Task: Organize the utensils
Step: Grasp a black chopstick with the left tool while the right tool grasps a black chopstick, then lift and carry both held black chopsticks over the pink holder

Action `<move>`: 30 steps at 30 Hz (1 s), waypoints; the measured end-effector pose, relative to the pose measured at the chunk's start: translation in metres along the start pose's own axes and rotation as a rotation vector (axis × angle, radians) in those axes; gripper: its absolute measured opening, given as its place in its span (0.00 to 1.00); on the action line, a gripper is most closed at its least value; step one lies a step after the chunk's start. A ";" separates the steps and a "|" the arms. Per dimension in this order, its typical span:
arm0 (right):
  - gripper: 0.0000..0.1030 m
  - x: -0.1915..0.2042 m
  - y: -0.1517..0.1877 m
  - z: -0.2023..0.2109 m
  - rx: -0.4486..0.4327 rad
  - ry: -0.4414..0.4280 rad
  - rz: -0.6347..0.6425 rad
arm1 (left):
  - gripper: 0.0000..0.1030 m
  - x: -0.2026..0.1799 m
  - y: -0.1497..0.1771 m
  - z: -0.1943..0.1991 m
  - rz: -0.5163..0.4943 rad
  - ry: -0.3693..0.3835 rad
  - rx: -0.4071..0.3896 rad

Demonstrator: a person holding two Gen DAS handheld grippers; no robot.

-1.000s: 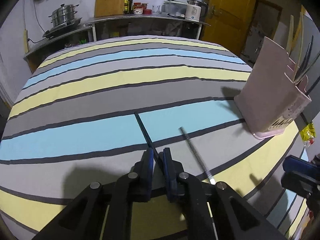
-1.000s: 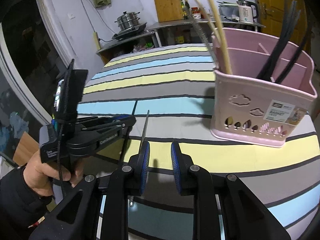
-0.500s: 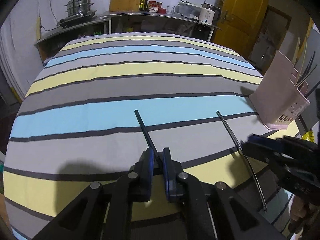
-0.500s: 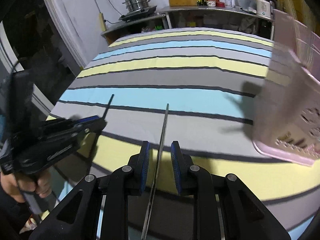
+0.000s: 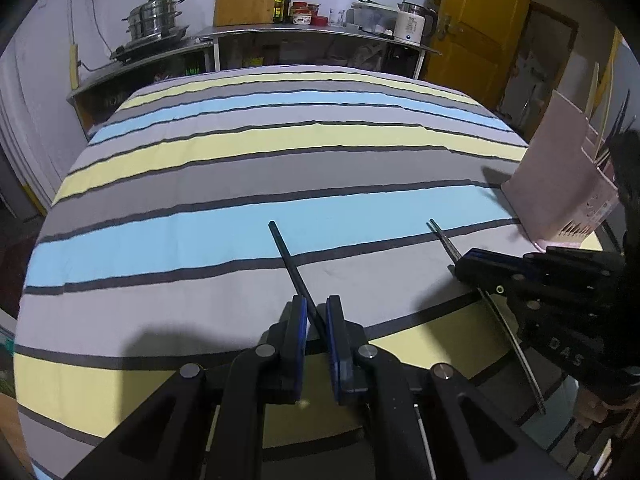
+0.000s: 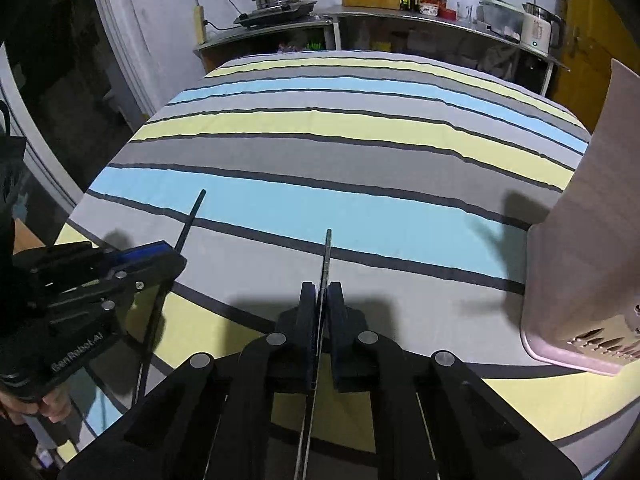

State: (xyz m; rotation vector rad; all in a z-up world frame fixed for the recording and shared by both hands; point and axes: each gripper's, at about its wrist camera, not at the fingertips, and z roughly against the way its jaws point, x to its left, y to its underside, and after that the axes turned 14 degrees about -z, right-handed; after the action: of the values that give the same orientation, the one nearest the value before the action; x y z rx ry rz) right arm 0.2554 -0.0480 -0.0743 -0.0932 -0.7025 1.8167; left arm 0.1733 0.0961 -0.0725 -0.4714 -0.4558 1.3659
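While both tools sit low over the striped cloth (image 5: 248, 152), each has a chopstick between its fingers. Left hand-held gripper (image 5: 316, 320) is pinching the black chopstick (image 5: 286, 254), which runs forward from the blue pads and angles far-left, its tip over the blue stripe. Right hand-held gripper (image 6: 321, 304) is pressed together on the metal chopstick (image 6: 326, 256), the thin steel rod pointing straight away, its tail running back under the frame. From the left wrist view, that same right hand-held gripper (image 5: 466, 266) shows at the right, the metal chopstick (image 5: 442, 236) poking out toward the far side. From the right wrist view, the left hand-held gripper (image 6: 160, 254) sits at the left with the black chopstick (image 6: 192, 216) jutting past it. Off to the right stands the pink utensil holder (image 5: 560, 184), upright on the cloth, with sticks standing in it. Along the far wall runs a steel worktop (image 5: 312, 32) with a steamer pot (image 5: 154, 14) and a kettle (image 5: 412, 26).
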 end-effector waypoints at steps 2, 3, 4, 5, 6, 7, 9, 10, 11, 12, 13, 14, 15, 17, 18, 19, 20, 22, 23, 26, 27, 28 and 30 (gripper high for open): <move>0.05 0.001 0.000 0.005 -0.008 -0.010 0.003 | 0.09 0.000 -0.001 0.000 0.001 0.002 0.002; 0.05 0.002 -0.001 0.009 -0.014 -0.016 0.004 | 0.09 0.001 -0.001 0.000 0.005 0.008 0.002; 0.05 0.002 0.000 0.013 -0.020 -0.020 0.005 | 0.09 0.002 -0.001 0.001 0.012 0.014 0.000; 0.05 0.003 -0.001 0.017 -0.026 -0.024 0.005 | 0.08 0.003 -0.002 0.002 0.019 0.018 -0.002; 0.05 0.003 -0.001 0.021 -0.033 -0.029 0.003 | 0.08 0.004 -0.002 0.004 0.024 0.021 -0.006; 0.05 0.003 -0.002 0.025 -0.040 -0.034 0.000 | 0.08 0.005 -0.002 0.007 0.031 0.024 -0.016; 0.05 0.003 -0.003 0.035 -0.058 -0.048 -0.005 | 0.07 0.007 -0.004 0.015 0.043 0.036 -0.036; 0.05 0.002 -0.004 0.040 -0.066 -0.054 -0.008 | 0.07 0.008 -0.005 0.019 0.047 0.042 -0.046; 0.05 0.002 -0.004 0.044 -0.073 -0.059 -0.011 | 0.07 0.008 -0.007 0.023 0.049 0.046 -0.056; 0.05 0.002 -0.004 0.049 -0.081 -0.064 -0.013 | 0.07 0.008 -0.008 0.028 0.048 0.046 -0.066; 0.05 0.002 -0.005 0.053 -0.088 -0.067 -0.014 | 0.07 0.007 -0.010 0.033 0.046 0.047 -0.078; 0.05 0.001 -0.005 0.059 -0.098 -0.071 -0.016 | 0.06 0.007 -0.012 0.039 0.046 0.051 -0.091; 0.05 0.002 -0.006 0.063 -0.105 -0.074 -0.018 | 0.06 0.006 -0.013 0.045 0.046 0.056 -0.103; 0.05 0.001 -0.008 0.073 -0.123 -0.081 -0.024 | 0.06 0.005 -0.017 0.055 0.042 0.063 -0.123; 0.05 0.001 -0.008 0.079 -0.134 -0.085 -0.028 | 0.05 0.003 -0.019 0.061 0.038 0.065 -0.135; 0.05 0.000 -0.008 0.084 -0.144 -0.087 -0.030 | 0.05 0.002 -0.020 0.066 0.034 0.068 -0.145; 0.05 -0.001 -0.009 0.088 -0.151 -0.089 -0.031 | 0.05 0.000 -0.023 0.071 0.030 0.069 -0.152; 0.05 -0.002 -0.010 0.098 -0.168 -0.091 -0.035 | 0.05 -0.002 -0.027 0.081 0.018 0.066 -0.168; 0.05 -0.002 -0.010 0.103 -0.177 -0.093 -0.038 | 0.05 -0.005 -0.029 0.086 0.012 0.064 -0.176; 0.05 -0.004 -0.009 0.114 -0.200 -0.099 -0.044 | 0.05 -0.011 -0.034 0.101 -0.006 0.060 -0.204; 0.05 -0.005 -0.009 0.118 -0.206 -0.100 -0.045 | 0.05 -0.014 -0.035 0.106 -0.012 0.059 -0.213; 0.05 -0.005 -0.009 0.122 -0.214 -0.101 -0.046 | 0.05 -0.015 -0.036 0.110 -0.016 0.059 -0.218; 0.05 -0.006 -0.008 0.128 -0.227 -0.103 -0.048 | 0.05 -0.018 -0.039 0.118 -0.025 0.057 -0.233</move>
State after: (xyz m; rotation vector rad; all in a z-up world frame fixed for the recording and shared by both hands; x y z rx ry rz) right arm 0.2138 -0.1049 0.0334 -0.1317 -0.9746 1.6998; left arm 0.1357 0.0788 0.0456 -0.6911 -0.5752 1.2778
